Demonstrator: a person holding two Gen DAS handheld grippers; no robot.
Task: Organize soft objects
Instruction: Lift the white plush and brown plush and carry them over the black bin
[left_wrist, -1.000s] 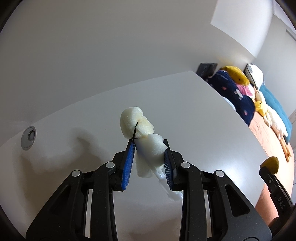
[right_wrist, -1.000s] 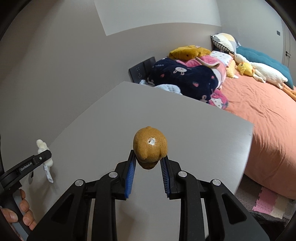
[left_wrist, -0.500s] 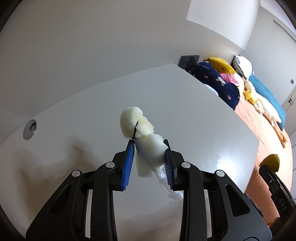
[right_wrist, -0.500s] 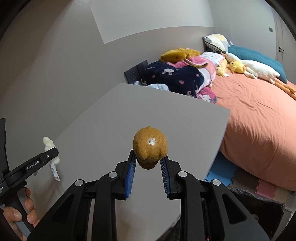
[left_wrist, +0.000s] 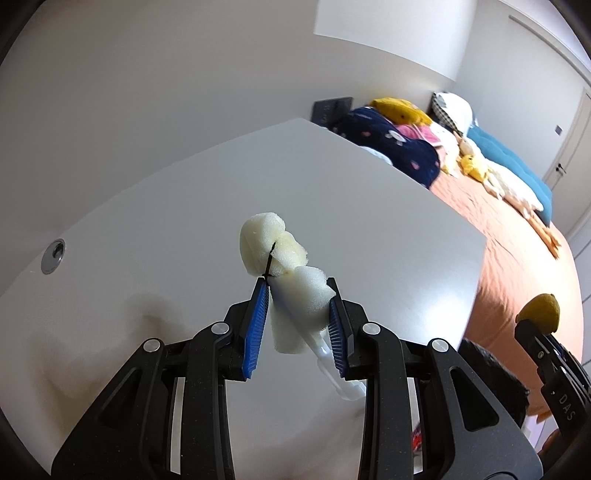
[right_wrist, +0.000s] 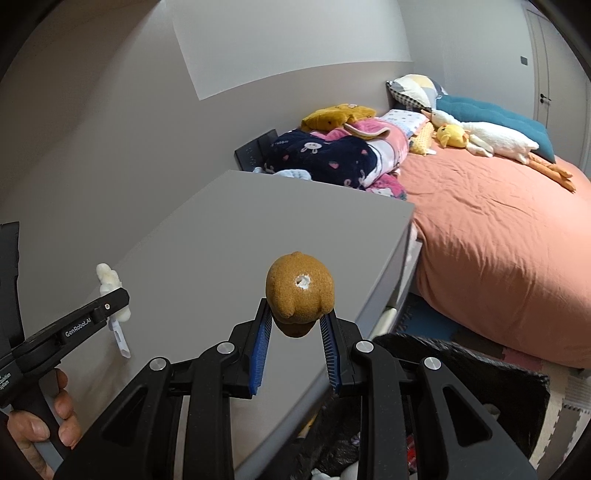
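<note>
At the far left of the right wrist view, a person's hand (right_wrist: 40, 424) grips the handle of the left gripper (left_wrist: 297, 295), whose blue pads are clamped on a lumpy white foam piece (left_wrist: 280, 266). The foam sticks up past the fingertips, a thin black tie cinches its middle, and a clear plastic tag (left_wrist: 332, 365) hangs from its lower end. It is held in the air above the white table (left_wrist: 147, 229), not touching the surface; a round metal grommet (left_wrist: 53, 255) sits in the tabletop towards the left edge. Further right, the right gripper (right_wrist: 295, 317) has its pads closed on a brown plush toy (right_wrist: 300, 291) with a small white spot on its rounded face, held up over the table's near right corner. Beyond the table's far edge lies a heap of bedding, with a navy patterned blanket (right_wrist: 317, 158) and a mustard plush (right_wrist: 332, 115) on top. To the right stretches a bed with an orange sheet (right_wrist: 491, 236), carrying a small yellow duck (right_wrist: 452, 136), a long white goose plush (right_wrist: 495, 139) and a teal cushion (right_wrist: 491, 112).
</note>
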